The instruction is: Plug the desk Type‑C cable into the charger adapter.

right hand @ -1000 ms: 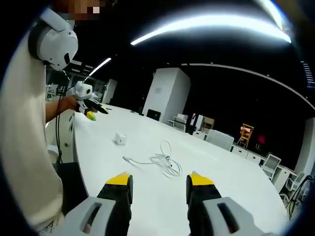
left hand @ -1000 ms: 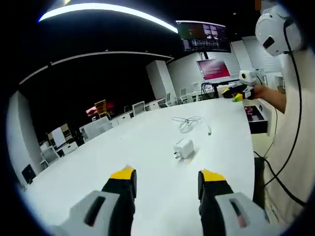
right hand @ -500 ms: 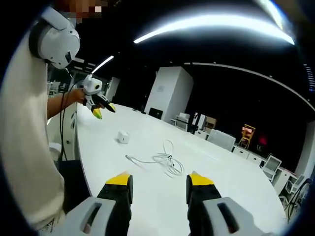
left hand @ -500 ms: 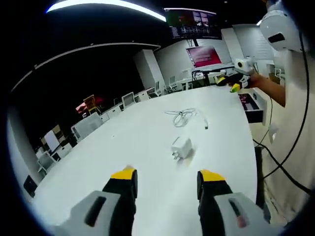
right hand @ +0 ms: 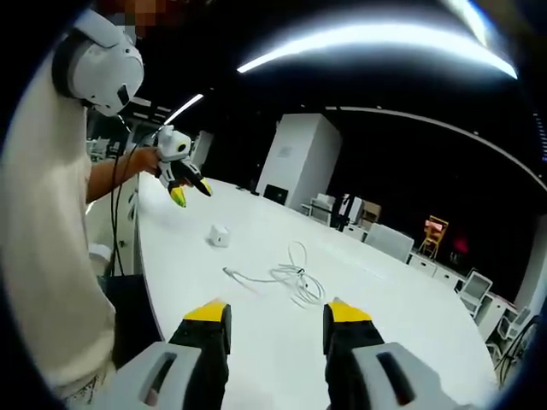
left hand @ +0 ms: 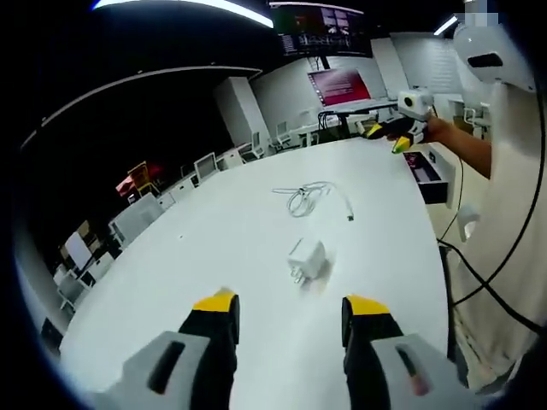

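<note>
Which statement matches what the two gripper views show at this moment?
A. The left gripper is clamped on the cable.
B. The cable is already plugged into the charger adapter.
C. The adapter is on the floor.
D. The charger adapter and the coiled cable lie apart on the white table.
D: the charger adapter and the coiled cable lie apart on the white table, with both the left gripper and the right gripper open and empty.

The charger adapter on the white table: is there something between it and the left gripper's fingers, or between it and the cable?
Nothing visible stands in the way. The charger adapter lies on bare white table ahead of the open left gripper. Only bare table separates it from the coiled cable beyond it.
</note>
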